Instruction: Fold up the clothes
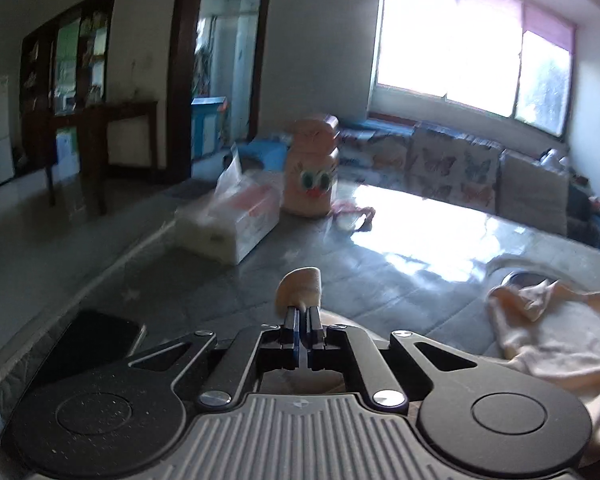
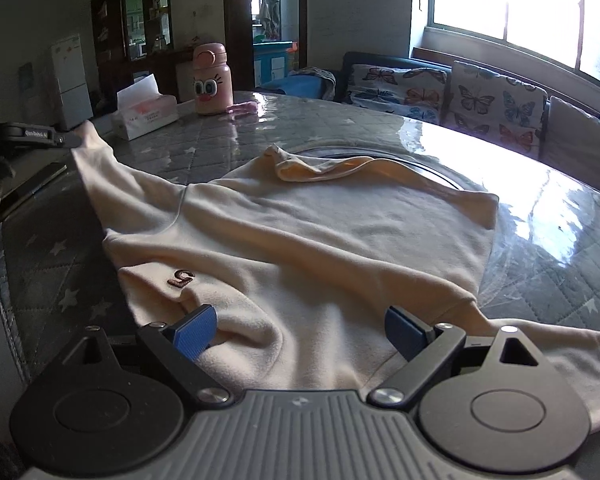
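Now, view by view.

Left wrist view:
- Left gripper (image 1: 302,322): its blue-padded fingers are pressed together on the end of a cream sleeve (image 1: 300,286), which sticks up in a small rounded fold just past the tips.
- Cream sweatshirt (image 1: 548,332): the rest of it lies bunched at the lower right on the table.
- Table (image 1: 380,264): grey quilted cover with pale stars under a glossy sheet that mirrors the window (image 1: 472,56).
- Tissue box (image 1: 236,222): white, a tissue standing out of the top, far left part of the table.
- Pink bottle (image 1: 311,170): cartoon eyes and beak, upright just beside the tissue box on its right.
- Phone (image 1: 88,346): dark, flat on the table at the lower left, near the gripper body.
- Picture quality: blurred throughout.

Right wrist view:
- Right gripper (image 2: 300,330): fingers spread wide, hovering low over the near hem of the sweatshirt with nothing between them; whether the pads touch the cloth I cannot tell.
- Cream sweatshirt (image 2: 308,232): spread across the middle of the table (image 2: 560,256), wrinkled, collar on the far side, a small brown letter patch (image 2: 181,277) near the left pad.
- Sleeve (image 2: 100,160): stretched up and out to the left edge, where the left gripper (image 2: 70,141) pinches its end.
- Pink bottle (image 2: 212,80) and tissue box (image 2: 144,114): side by side at the far left of the table.
- Butterfly cushions (image 2: 452,94): lined along the sofa under the window (image 2: 520,4).
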Demonstrator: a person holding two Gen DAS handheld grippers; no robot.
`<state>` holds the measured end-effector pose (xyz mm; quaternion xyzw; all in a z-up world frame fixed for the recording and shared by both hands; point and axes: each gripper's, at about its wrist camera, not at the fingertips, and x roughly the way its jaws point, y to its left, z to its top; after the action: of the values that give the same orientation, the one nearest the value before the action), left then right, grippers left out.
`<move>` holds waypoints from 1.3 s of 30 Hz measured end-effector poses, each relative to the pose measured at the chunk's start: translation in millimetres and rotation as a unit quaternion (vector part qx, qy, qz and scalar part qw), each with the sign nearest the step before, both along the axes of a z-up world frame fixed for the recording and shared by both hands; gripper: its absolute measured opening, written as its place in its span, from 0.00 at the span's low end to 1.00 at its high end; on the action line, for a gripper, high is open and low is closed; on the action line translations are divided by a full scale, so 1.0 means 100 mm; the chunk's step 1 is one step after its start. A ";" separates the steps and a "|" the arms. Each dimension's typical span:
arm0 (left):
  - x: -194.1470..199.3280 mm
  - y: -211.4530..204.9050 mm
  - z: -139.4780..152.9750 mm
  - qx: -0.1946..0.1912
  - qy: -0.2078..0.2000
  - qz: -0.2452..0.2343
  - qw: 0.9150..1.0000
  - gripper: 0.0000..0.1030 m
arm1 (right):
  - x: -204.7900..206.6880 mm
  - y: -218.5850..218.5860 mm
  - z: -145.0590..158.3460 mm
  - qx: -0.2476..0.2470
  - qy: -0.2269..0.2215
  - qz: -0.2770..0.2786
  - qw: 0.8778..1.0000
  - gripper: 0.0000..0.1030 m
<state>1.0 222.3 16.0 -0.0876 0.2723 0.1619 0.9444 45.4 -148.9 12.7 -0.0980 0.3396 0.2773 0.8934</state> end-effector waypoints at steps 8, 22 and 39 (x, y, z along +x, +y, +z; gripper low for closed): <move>-0.05 0.06 -0.15 0.003 0.024 0.016 1.000 0.49 | 0.07 0.02 0.06 0.020 0.009 0.005 1.000 0.91; 0.52 0.06 -0.34 0.040 0.061 -0.028 0.997 0.27 | 0.09 0.11 0.02 0.021 0.019 0.019 0.999 0.97; 0.51 -0.41 -0.09 0.104 0.039 -0.076 0.991 0.30 | -0.13 0.21 0.08 0.001 0.017 0.068 0.998 0.80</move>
<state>51.8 181.2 7.3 0.0384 0.2962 0.1207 0.9467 32.1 -127.8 20.2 -0.1149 0.3471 0.3395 0.8666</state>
